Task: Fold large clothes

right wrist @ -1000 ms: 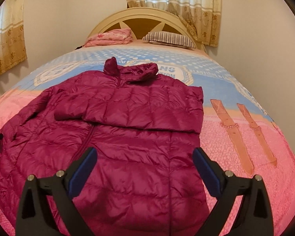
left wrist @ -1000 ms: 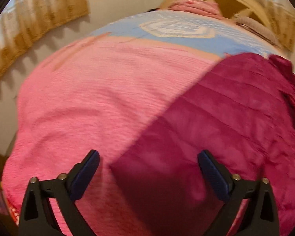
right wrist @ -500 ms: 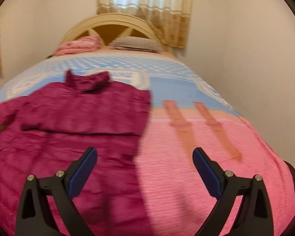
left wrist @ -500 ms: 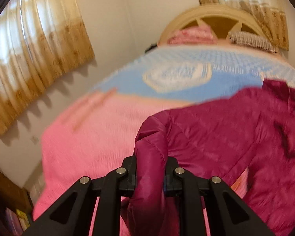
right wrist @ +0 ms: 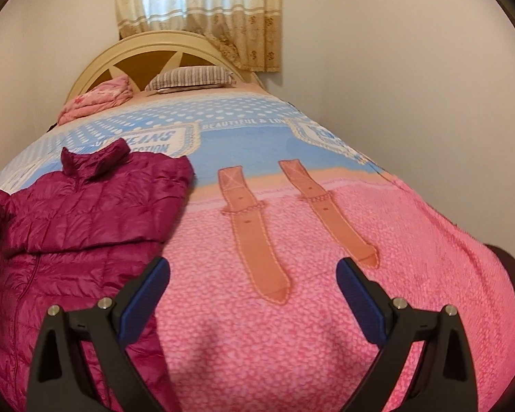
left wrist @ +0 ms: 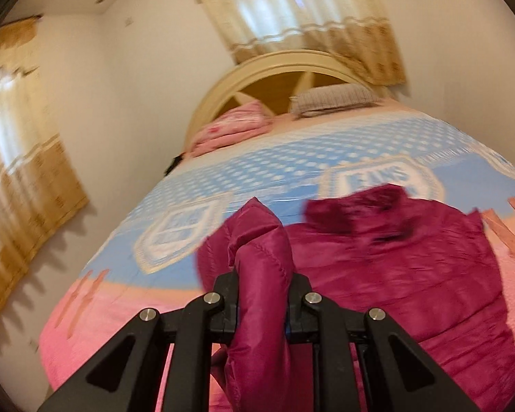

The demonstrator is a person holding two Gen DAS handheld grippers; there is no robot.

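A magenta quilted puffer jacket (left wrist: 412,274) lies on the bed, collar toward the headboard. My left gripper (left wrist: 262,295) is shut on a fold of the jacket's left sleeve or side (left wrist: 261,261) and holds it raised above the bed. In the right wrist view the jacket (right wrist: 86,206) lies at the left with one sleeve folded across its chest. My right gripper (right wrist: 254,295) is open and empty over the pink bedspread, to the right of the jacket's hem.
The bed (right wrist: 326,233) has a pink and blue bedspread with printed orange straps (right wrist: 254,226). A striped pillow (right wrist: 192,77) and a folded pink blanket (right wrist: 98,101) lie by the headboard (right wrist: 147,48). Walls stand close on both sides, with curtains (left wrist: 24,185).
My left gripper has shut on the jacket's left edge and lifted it up and toward the middle. My right gripper has swung right, off the jacket, and stays open.
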